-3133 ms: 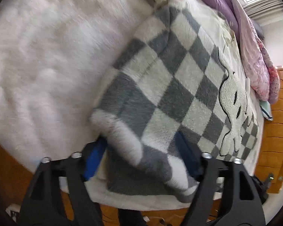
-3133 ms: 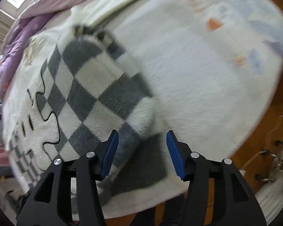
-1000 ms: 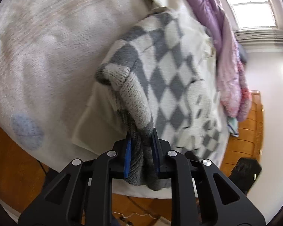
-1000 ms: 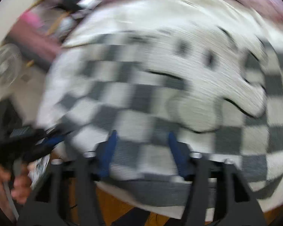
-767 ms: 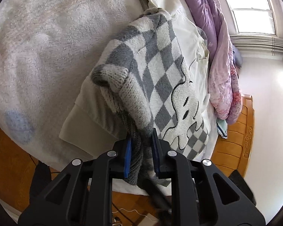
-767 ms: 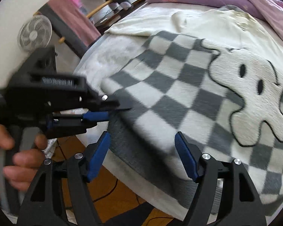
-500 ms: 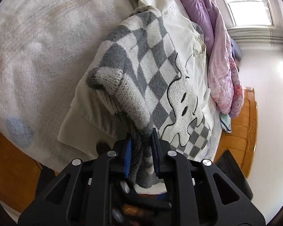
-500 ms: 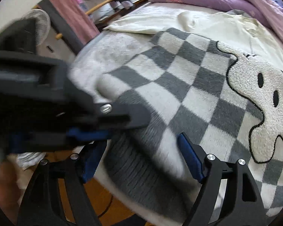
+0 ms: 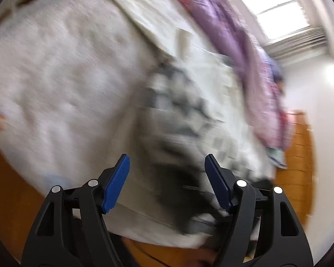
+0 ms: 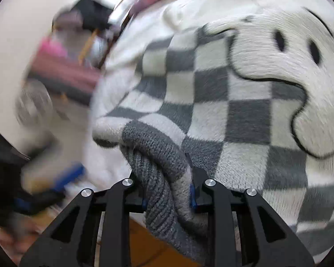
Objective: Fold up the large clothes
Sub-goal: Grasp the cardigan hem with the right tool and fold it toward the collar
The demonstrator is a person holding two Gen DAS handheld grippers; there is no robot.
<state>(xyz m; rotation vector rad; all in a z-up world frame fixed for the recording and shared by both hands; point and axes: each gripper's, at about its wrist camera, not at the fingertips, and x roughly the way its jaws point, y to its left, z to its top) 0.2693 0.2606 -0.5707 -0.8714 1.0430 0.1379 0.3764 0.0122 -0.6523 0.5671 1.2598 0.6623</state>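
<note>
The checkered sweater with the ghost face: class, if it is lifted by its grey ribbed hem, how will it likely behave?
The checkered sweater will probably flop and drape, since its ribbed hem already bunches into folds between the closing jaws of the right hand-held gripper. The thick fuzzy knit suggests some weight and little slipping. It looks unlikely to break.

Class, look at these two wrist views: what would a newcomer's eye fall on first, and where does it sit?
The grey-and-white checkered sweater with its white ghost face fills the right wrist view, spread on the bed. At the bottom centre the right gripper is closing on the sweater's bunched grey ribbed hem. In the blurred left view, the left gripper is opening, blue pads apart.
</note>
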